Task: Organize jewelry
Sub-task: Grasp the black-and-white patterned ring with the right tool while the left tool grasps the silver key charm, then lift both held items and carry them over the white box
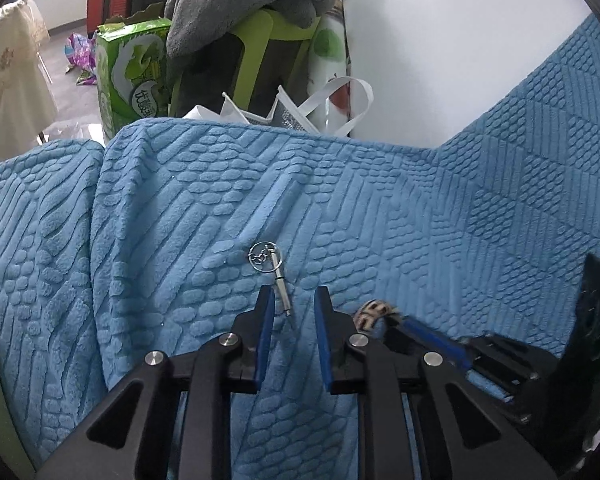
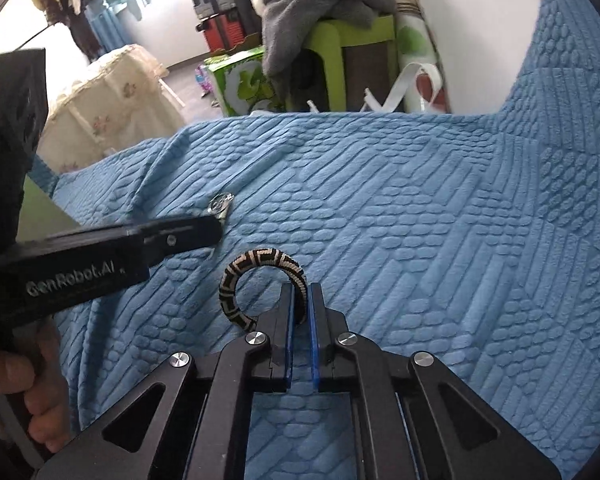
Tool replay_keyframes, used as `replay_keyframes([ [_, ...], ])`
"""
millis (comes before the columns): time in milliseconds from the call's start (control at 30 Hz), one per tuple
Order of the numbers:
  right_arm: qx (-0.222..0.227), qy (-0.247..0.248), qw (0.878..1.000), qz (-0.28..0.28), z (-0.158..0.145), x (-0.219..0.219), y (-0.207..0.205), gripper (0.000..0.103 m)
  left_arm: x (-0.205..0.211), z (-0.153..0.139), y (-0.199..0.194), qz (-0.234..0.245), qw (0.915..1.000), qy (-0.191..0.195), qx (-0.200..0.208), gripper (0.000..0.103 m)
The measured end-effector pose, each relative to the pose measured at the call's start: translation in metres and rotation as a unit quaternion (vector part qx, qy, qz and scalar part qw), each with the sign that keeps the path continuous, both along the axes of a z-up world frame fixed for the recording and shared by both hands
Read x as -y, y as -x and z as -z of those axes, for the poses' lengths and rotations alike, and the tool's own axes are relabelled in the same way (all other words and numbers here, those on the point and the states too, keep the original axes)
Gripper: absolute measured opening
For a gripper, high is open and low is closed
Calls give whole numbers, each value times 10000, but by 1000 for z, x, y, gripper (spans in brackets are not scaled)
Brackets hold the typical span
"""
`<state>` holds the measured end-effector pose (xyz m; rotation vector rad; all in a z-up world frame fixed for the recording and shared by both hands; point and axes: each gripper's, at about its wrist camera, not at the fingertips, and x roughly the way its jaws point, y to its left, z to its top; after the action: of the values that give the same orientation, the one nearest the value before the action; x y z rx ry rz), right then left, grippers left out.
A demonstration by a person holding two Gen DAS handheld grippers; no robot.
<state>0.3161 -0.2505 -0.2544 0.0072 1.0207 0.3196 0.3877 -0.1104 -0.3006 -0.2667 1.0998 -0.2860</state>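
A blue textured blanket [image 1: 380, 208] covers the foreground, and beyond its far edge stands a lime-green stool [image 1: 260, 60] heaped with grey clothing [image 1: 244, 4], with a green carton [image 1: 134, 68] just left of the stool and white bag straps [image 1: 340, 96] to its right.

A blue quilted bedspread [image 1: 380, 208] is covering the bed; a silver metal ring pendant [image 1: 269, 268] is lying on it between the left tongs [image 1: 294, 304], and just to their right a black-and-cream woven bangle [image 2: 256, 276] is standing on edge in the right tongs [image 2: 300, 300]. Behind the bed a grey blanket [image 1: 252, 12] is lying on a green plastic stool [image 1: 268, 60].
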Motion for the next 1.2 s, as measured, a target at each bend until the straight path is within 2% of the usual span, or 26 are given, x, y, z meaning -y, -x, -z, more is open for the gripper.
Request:
replay_keyframes([
  [133, 94, 26, 9997, 226, -5, 10, -3, 4, 3, 2, -2, 11, 9999, -106, 19, 16],
  [200, 109, 20, 9995, 303, -6, 14, -4, 4, 7, 3, -4, 68, 9997, -219, 50, 12],
  [300, 91, -5, 9993, 373, -7, 17, -7, 4, 14, 5, -6, 103, 9990, -428, 68, 12],
  [400, 132, -73, 9988, 458, -12, 19, -8, 4, 19, 6, -5, 47, 9976, -661, 209, 5],
  [567, 113, -110, 9984, 539, -14, 22, -6, 4, 27, 8, 4, -53, 9941, -960, 508, 1],
  [800, 94, -99, 9986, 503, -18, 18, -6, 4, 20, 2, 13, -144, 9963, -700, 476, 1],
  [1200, -6, -191, 9990, 416, -25, 10, 14, 4, -7, -33, 65, -483, 9961, -415, 611, 1],
])
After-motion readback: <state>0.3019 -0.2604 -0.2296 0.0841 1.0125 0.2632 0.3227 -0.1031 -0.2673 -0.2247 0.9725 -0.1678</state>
